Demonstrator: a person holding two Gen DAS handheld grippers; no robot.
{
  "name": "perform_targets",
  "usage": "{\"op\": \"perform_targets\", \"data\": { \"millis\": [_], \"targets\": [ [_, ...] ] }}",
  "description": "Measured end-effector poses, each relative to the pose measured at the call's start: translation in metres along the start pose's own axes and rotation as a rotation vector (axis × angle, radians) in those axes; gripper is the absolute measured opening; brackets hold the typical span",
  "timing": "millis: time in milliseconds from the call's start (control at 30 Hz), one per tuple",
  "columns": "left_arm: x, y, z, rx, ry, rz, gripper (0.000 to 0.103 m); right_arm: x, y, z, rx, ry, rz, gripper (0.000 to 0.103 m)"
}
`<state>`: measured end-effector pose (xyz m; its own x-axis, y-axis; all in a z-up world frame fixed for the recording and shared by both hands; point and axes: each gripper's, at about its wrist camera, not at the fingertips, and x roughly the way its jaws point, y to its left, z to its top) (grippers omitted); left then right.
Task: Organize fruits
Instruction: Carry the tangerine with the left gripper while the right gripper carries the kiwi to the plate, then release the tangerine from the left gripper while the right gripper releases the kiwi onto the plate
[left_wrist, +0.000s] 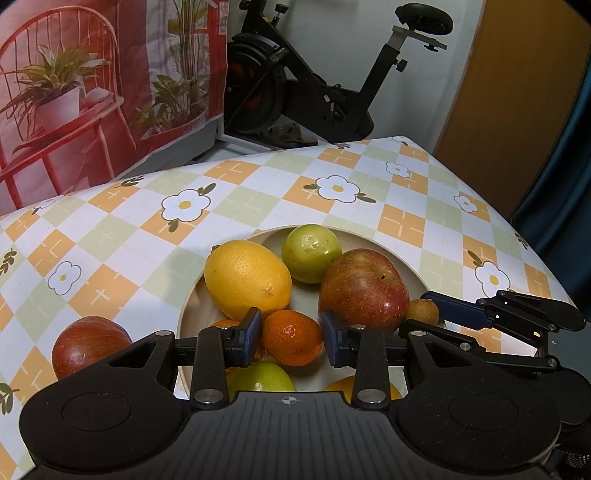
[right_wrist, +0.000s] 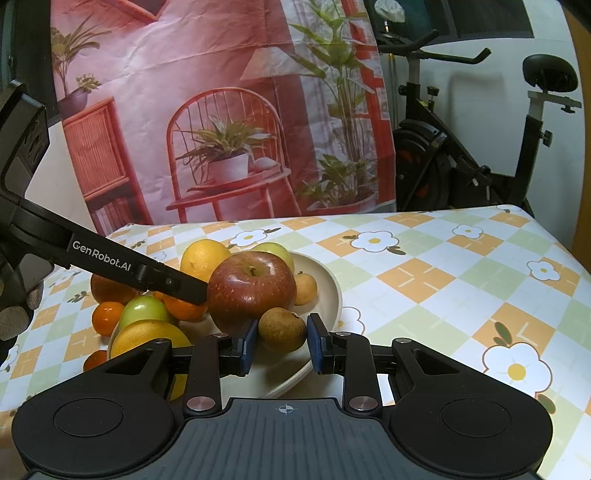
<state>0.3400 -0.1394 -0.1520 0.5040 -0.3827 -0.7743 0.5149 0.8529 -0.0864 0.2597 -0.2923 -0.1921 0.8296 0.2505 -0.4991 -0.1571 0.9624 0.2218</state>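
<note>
A beige plate (left_wrist: 388, 247) on the flowered tablecloth is piled with fruit: a yellow citrus (left_wrist: 247, 278), a green fruit (left_wrist: 311, 253) and a big red apple (left_wrist: 364, 290). My left gripper (left_wrist: 291, 334) is shut on a small mandarin (left_wrist: 291, 338) in the middle of the plate. In the right wrist view my right gripper (right_wrist: 282, 343) is shut on a small brown fruit (right_wrist: 282, 329) at the plate's near edge, just in front of the red apple (right_wrist: 253, 286). The left gripper's finger (right_wrist: 184, 284) reaches in from the left onto the mandarin (right_wrist: 184, 308).
A second red apple (left_wrist: 90, 345) lies on the cloth left of the plate, and a loose mandarin (right_wrist: 107, 317) sits near it. A small tan fruit (right_wrist: 306, 288) rests by the plate's rim (right_wrist: 332, 291). An exercise bike (left_wrist: 295, 96) and a printed curtain (right_wrist: 221, 129) stand behind the table.
</note>
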Motion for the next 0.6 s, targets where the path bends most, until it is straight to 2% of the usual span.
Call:
{"op": "perform_targets", "data": {
  "millis": [600],
  "targets": [
    [-0.015, -0.006, -0.004, -0.005, -0.042, 0.015, 0.039, -0.002, -0.002, 0.0, 0.01, -0.008, 0.011, 0.028]
  ]
}}
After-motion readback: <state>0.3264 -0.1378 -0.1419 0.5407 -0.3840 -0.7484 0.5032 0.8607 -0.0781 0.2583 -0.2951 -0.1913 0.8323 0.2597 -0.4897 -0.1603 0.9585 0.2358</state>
